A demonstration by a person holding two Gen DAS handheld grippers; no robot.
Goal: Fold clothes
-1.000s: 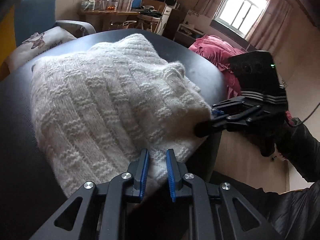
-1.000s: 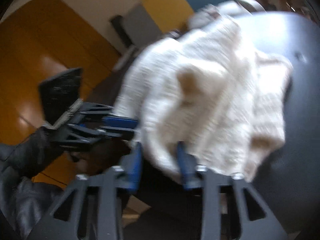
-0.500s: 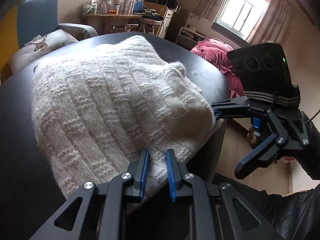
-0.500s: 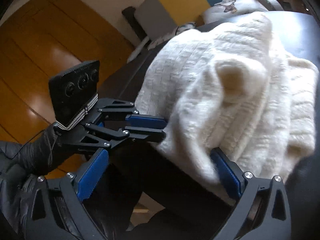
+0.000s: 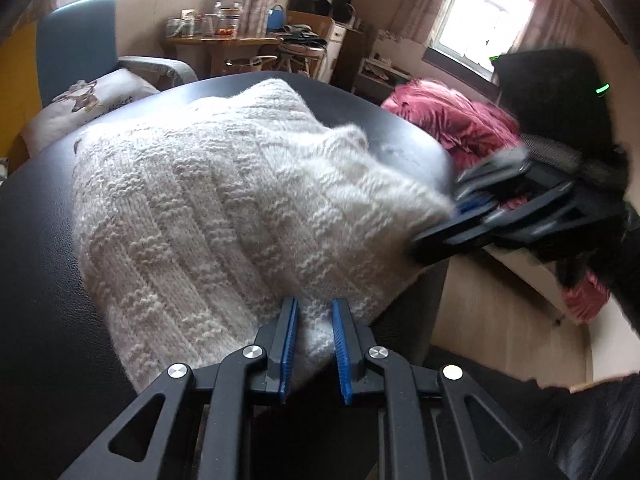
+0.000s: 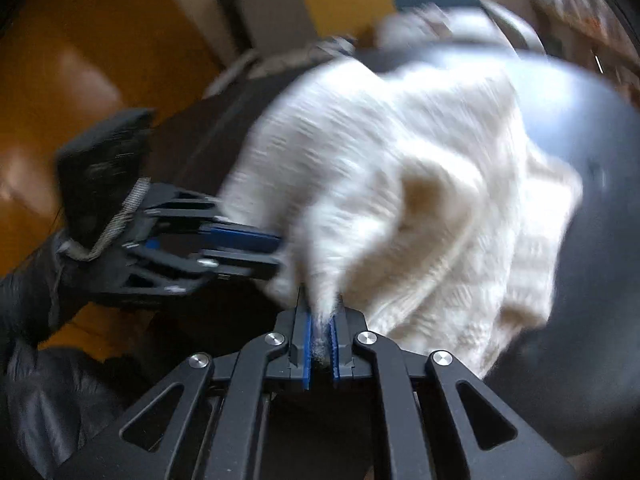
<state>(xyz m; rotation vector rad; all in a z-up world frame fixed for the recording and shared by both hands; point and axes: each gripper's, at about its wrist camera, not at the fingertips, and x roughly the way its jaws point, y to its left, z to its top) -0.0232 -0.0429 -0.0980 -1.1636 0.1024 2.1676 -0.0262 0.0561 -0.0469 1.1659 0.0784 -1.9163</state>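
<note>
The white sweater [image 5: 224,208] lies on the dark table [image 5: 36,280], filling the middle of the frame. The left gripper [image 5: 314,344] pinches its near edge at the bottom. The right gripper [image 6: 319,344] is squeezed tight on the corner beside it. The sweater stretches away from both, so both can lift together.

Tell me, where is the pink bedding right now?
In the left wrist view, the pink bedding lies at right beyond the dark table, under the window.
</note>
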